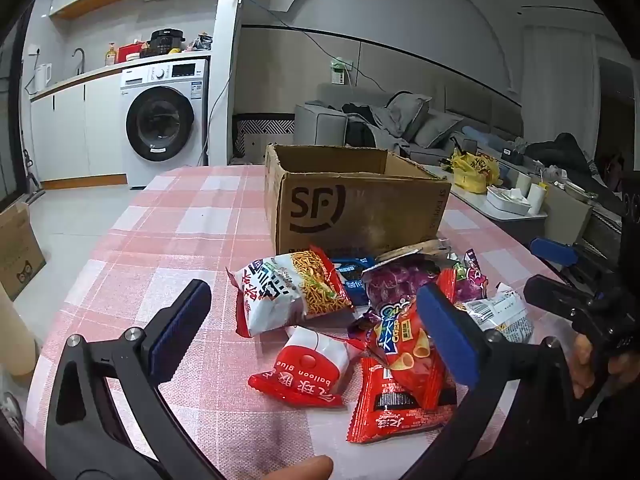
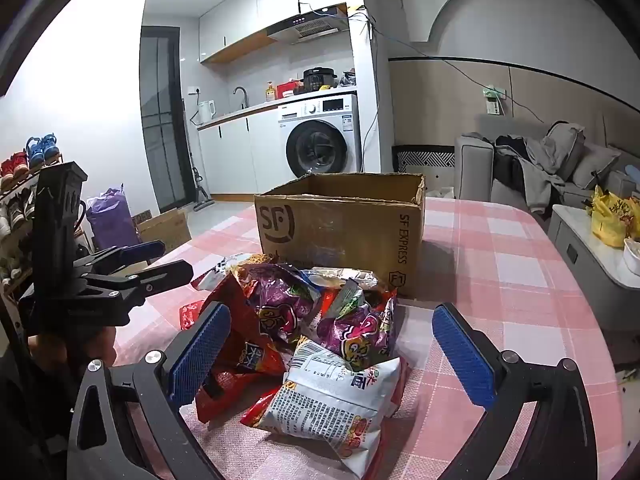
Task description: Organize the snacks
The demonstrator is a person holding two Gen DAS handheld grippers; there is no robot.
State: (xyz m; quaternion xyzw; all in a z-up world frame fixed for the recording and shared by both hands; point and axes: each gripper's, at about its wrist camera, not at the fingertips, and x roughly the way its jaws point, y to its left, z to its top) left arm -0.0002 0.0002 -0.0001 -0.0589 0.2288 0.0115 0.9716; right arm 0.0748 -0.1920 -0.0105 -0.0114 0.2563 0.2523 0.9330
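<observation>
Snack packets (image 1: 344, 320) lie heaped on the checked counter (image 1: 168, 216) just in front of an open cardboard box (image 1: 356, 204). Left hand-held gripper (image 1: 316, 328) and right hand-held gripper (image 2: 332, 356) both hover spread wide, pinching nothing.

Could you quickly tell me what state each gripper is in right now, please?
Left gripper: open, holding nothing, above the snack packets.
Right gripper: open, holding nothing, jaws either side of the pile.

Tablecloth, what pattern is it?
Pink and white check on the tablecloth, clearest in the left wrist view.
</observation>
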